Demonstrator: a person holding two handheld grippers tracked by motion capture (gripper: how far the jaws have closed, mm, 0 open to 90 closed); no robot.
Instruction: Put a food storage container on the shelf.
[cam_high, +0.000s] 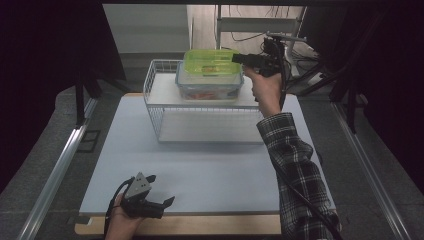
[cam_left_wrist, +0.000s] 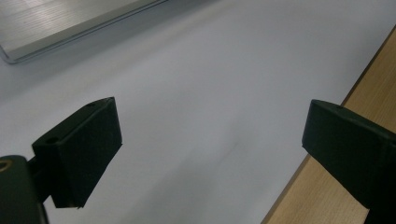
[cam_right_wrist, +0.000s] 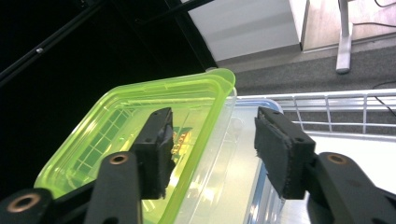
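Clearly the half-open, empty right gripper (cam_right_wrist: 210, 154) straddles the green container's (cam_high: 211, 62) rim atop the clear box (cam_high: 210, 86) near the wire rack's (cam_high: 155, 107) far edge, so a careless pull-back could tip it off.

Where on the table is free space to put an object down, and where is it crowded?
The white mat is bare between the wire basket and the left gripper near the front edge. The basket floor in front of the boxes is free. It is crowded at the basket's back: green box, clear box, right gripper.

Green lid (cam_high: 212, 62) lying skewed atop clear box (cam_high: 210, 86), in wire basket (cam_high: 155, 95).
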